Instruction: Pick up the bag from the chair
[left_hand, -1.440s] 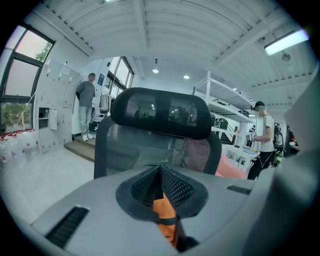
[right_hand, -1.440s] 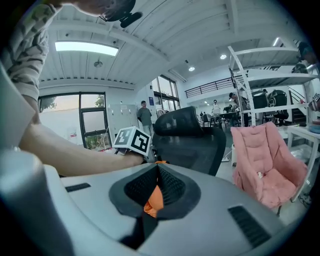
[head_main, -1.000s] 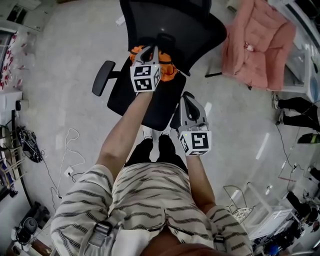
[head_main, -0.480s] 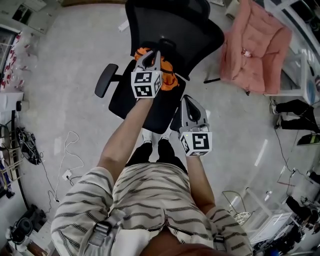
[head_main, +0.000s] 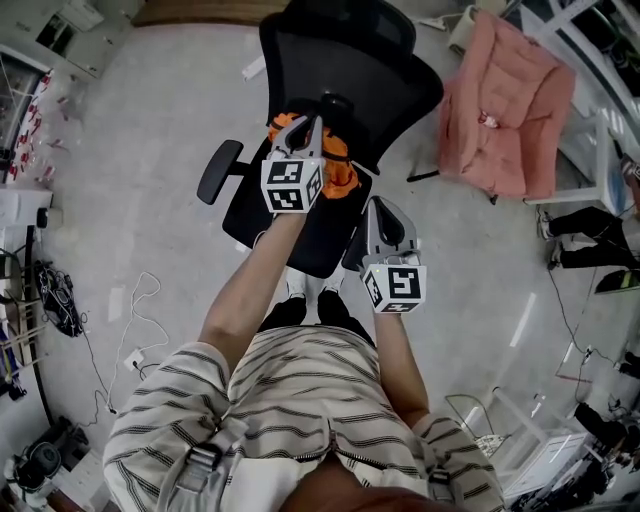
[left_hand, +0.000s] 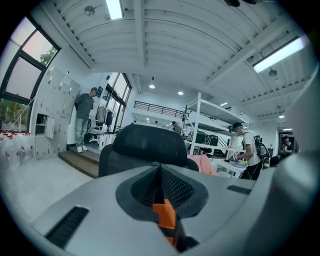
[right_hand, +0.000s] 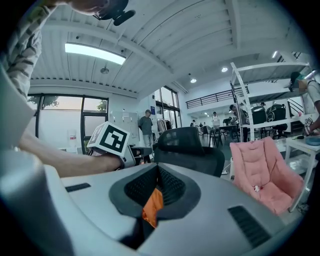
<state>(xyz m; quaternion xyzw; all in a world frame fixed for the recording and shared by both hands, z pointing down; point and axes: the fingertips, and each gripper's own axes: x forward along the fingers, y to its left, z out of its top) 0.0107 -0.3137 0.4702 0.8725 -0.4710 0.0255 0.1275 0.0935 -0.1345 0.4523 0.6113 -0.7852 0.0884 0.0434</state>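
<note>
While clamped tight, grips the orange bag (head_main: 342, 172) with the left gripper (head_main: 308, 122), at the back of the black chair (head_main: 300, 230) seat; pinches more orange cloth in the right gripper (head_main: 378, 208), close beside.

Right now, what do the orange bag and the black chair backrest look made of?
Orange bag: likely soft matte fabric; it bunches into thin folds. Black chair backrest: probably matte mesh; it shows greyer than the solid seat.
</note>
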